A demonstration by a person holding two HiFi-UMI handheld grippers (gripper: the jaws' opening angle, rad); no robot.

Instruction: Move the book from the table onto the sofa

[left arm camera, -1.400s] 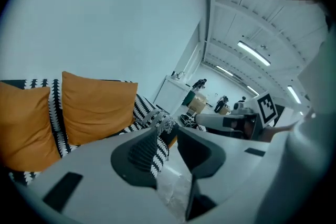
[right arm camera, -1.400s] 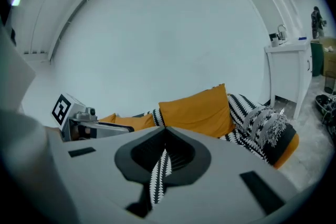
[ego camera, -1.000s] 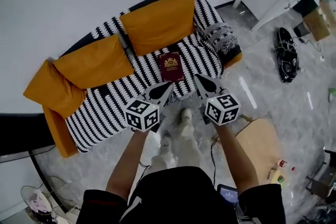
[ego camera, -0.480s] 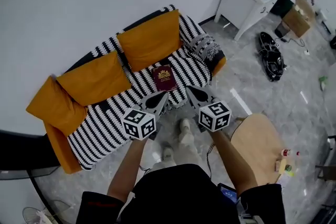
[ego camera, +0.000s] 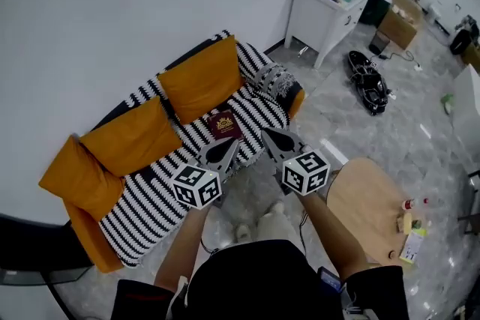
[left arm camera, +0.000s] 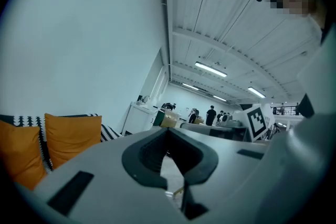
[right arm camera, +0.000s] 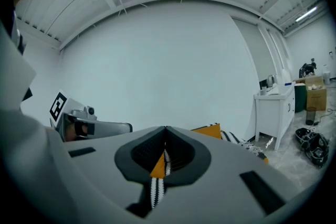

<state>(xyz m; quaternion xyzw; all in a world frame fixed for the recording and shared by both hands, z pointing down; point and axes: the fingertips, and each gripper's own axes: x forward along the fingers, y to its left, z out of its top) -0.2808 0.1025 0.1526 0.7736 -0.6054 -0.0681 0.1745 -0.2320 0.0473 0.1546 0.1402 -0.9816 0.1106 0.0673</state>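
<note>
— Where are the tools?

— Nearest, the left gripper point(ego camera: 228, 145) and the right gripper point(ego camera: 269, 136) hang side by side over the floor at the sofa's point(ego camera: 142, 198) front edge. Each has its jaws pressed together.

— And the book?

— The dark red book point(ego camera: 224, 125) lies flat on the striped seat, just beyond the tips, in front of the orange cushions point(ego camera: 202, 79). A white desk point(ego camera: 322, 4) stands far right.

Bright, even indoor light comes from ceiling strip lamps point(left arm camera: 210, 69); shadows are soft, and the glossy floor point(ego camera: 352, 124) shows pale glare. Both gripper views bulge, dark-cornered, foreground blurred.
</note>
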